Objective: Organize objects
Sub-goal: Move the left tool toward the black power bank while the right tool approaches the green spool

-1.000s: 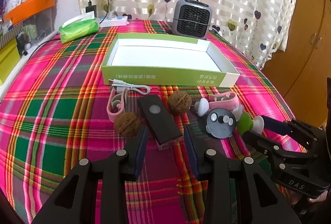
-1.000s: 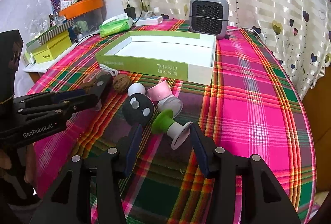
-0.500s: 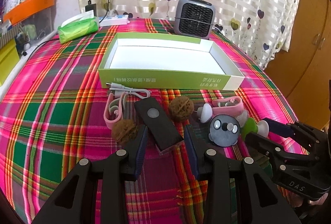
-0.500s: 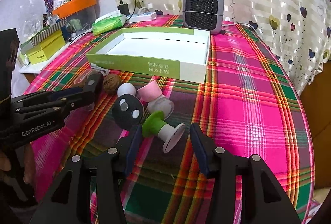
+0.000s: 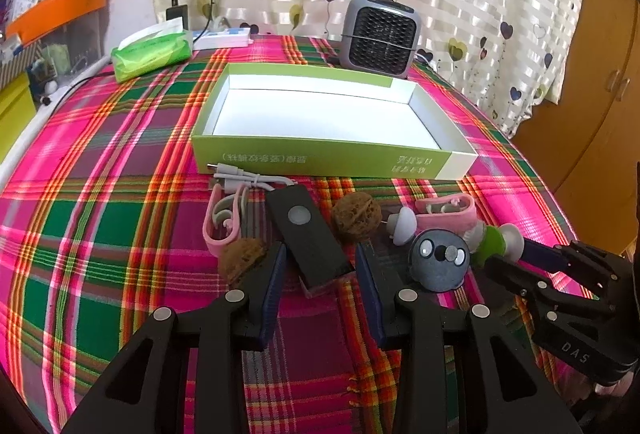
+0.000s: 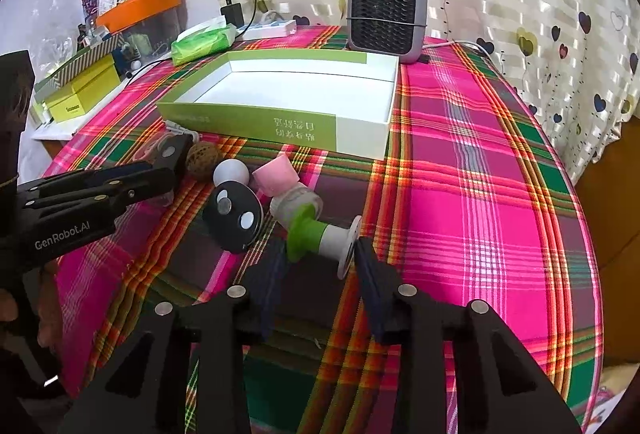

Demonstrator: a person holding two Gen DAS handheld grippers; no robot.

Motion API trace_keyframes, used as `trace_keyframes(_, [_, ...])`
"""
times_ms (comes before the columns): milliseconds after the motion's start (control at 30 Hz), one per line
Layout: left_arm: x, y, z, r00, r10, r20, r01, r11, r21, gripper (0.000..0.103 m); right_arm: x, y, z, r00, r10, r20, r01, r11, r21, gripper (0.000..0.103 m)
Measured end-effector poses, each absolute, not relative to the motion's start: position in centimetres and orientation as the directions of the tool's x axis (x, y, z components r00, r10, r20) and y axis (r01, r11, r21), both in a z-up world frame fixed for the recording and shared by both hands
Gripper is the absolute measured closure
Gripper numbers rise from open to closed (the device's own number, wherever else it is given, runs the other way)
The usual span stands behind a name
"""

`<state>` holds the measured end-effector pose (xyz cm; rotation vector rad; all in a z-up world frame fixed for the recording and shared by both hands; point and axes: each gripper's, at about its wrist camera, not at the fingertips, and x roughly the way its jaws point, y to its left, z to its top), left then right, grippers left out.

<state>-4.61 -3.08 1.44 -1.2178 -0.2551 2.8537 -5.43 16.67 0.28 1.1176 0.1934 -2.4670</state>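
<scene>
1. Two grippers are working at once. The right gripper has just been closing its jaws, now narrowed about the green-and-white spool; its right finger is meeting the white flange, while contact on the left side cannot be told.
2. The left gripper has just been closing slightly and is standing wide around the near end of the black remote, pads apart from it.
3. At the remote's 9 o'clock a walnut is lying just beside the left finger; at its 1 o'clock a second walnut is resting.
4. At 12 o'clock the green box is waiting, seemingly empty.
5. Step judged in hand: grasping. The next move is calling for both grips to firm up, then a lift clearing the box's near wall.
</scene>
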Motion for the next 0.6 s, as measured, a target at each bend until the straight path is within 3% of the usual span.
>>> trace_keyframes(133, [-4.5, -3.4, 1.3, -0.696, 0.085, -0.713, 0.046, -0.986, -0.162, 0.075, -5.4, 16.9, 0.3, -0.586, -0.322, -0.743, 0.432, -0.901, 0.049, 0.067])
trace_keyframes(600, [-5.5, -3.1, 1.1, -0.685, 0.046, -0.727, 0.065, -0.990, -0.125, 0.075, -6.2, 17.3, 0.4, -0.581, -0.321, -0.748, 0.419, -0.906, 0.064, 0.067])
